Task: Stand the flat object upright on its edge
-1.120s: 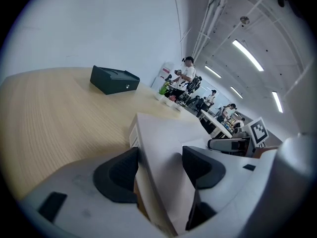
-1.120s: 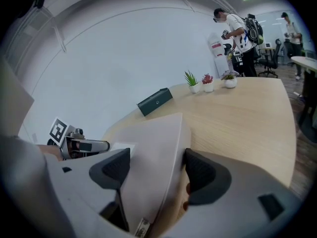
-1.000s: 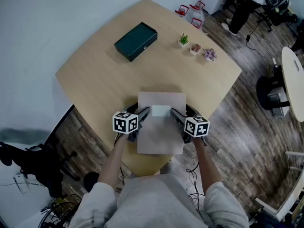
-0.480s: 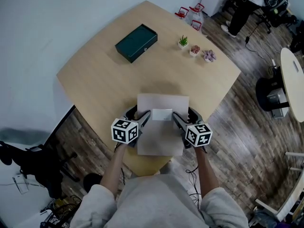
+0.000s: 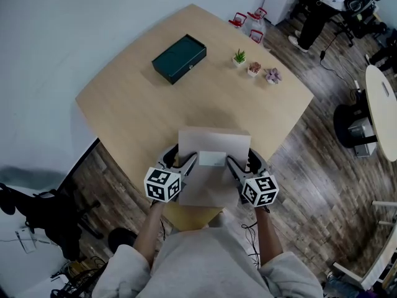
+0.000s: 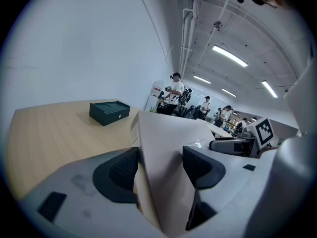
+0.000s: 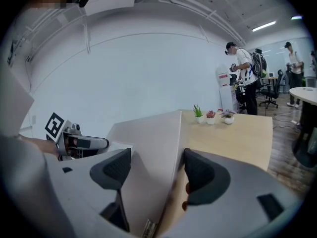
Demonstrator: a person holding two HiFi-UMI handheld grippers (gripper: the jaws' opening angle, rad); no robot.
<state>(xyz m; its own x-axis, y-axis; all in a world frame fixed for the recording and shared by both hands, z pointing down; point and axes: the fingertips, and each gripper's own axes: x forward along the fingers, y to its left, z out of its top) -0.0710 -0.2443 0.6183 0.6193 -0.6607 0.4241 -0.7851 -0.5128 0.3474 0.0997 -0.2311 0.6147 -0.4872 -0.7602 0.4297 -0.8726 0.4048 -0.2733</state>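
A flat beige box [image 5: 211,144] with a white label [image 5: 211,159] is held over the near edge of the wooden table [image 5: 124,104]. It is gripped from both sides. My left gripper [image 5: 187,164] is shut on its left edge and my right gripper [image 5: 236,164] on its right edge. In the left gripper view the box [image 6: 166,138] runs slanted between the dark pads [image 6: 119,170] of the left gripper [image 6: 158,170]. In the right gripper view the right gripper [image 7: 153,170] clamps the box [image 7: 148,143] the same way. Its far edge looks wider than its near edge, so it is tilted.
A dark green case [image 5: 179,58] lies at the far left of the table. Three small potted plants [image 5: 254,67] stand near the far right edge, with red-and-white items [image 5: 248,17] at the far corner. A round table [image 5: 383,104] and people stand off to the right.
Both grippers have drawn back toward me with the box, whose near edge now overhangs the table's front. The box's far edge looks wider, so it has tilted.
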